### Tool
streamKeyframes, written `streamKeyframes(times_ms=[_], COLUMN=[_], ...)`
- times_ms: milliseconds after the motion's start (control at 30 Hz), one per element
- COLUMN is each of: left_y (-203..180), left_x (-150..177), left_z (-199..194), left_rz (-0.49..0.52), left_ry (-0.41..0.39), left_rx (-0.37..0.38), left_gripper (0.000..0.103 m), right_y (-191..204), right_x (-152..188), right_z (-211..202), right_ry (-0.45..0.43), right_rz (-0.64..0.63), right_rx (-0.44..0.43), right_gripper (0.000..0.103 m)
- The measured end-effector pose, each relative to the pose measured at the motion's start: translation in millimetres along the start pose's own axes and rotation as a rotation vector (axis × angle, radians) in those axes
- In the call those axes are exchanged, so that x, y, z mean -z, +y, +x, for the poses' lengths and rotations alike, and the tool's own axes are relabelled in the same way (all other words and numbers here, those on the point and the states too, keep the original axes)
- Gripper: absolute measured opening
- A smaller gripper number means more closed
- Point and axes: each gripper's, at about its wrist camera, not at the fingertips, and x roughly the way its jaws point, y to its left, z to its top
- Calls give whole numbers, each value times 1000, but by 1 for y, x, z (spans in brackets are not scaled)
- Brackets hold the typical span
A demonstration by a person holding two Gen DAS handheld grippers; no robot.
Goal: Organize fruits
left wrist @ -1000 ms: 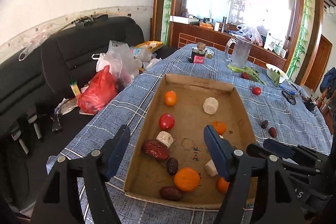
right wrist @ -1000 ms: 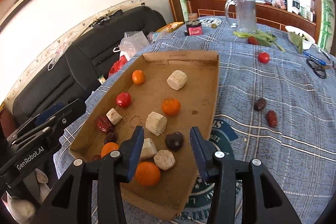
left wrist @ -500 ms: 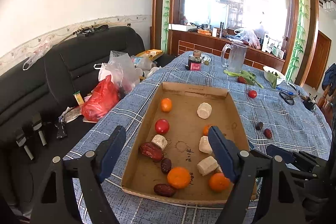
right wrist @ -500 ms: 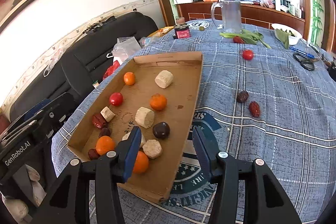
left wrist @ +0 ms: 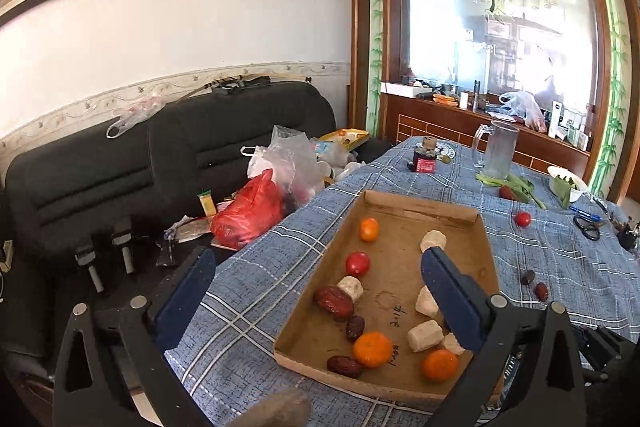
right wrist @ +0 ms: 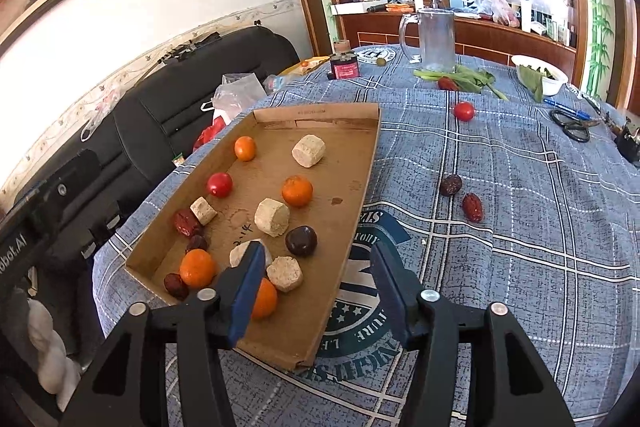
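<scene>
A shallow cardboard tray (left wrist: 424,213) (right wrist: 320,113) lies on the blue checked tablecloth. It holds oranges (left wrist: 372,349), a red tomato (left wrist: 357,263), dark red dates (left wrist: 333,303) and several pale round cake pieces (right wrist: 272,217). Outside it on the cloth lie a tomato (right wrist: 464,111) and two dates (right wrist: 451,185). My left gripper (left wrist: 317,255) hangs over the tray's near left side, jaws opening wide, nothing between the pads. My right gripper (right wrist: 317,249) hovers above the tray's near right edge, jaws opening, gripping nothing.
At the table's far end stand a glass pitcher (right wrist: 436,37), a small red-labelled jar (right wrist: 344,65), greens (right wrist: 472,77) and a white bowl (right wrist: 538,77). Scissors (right wrist: 572,125) lie at the right. A black sofa (left wrist: 180,163) with plastic bags (left wrist: 248,219) runs along the left.
Both grippers have drawn back from the tray and their jaws have spread wider. The left view has lifted and tilted up, showing more wall. The fruit has not moved.
</scene>
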Motion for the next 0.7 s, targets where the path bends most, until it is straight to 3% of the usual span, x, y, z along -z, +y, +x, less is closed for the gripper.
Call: streamKeyframes(times_ms=[100, 467, 700], left_y=[-2, -22, -30], left_x=[3, 26, 30], left_z=[4, 18, 18], left_rz=[8, 86, 105], left_ry=[36, 151, 166], left_rx=[21, 96, 111], left_gripper=[103, 103, 103], right_y=[2, -12, -10], right_x=[2, 5, 5], right_z=[1, 7, 9], right_ry=[-1, 19, 19], right_rz=[-15, 3, -12], right_rx=[21, 85, 102], right_gripper=[68, 70, 70])
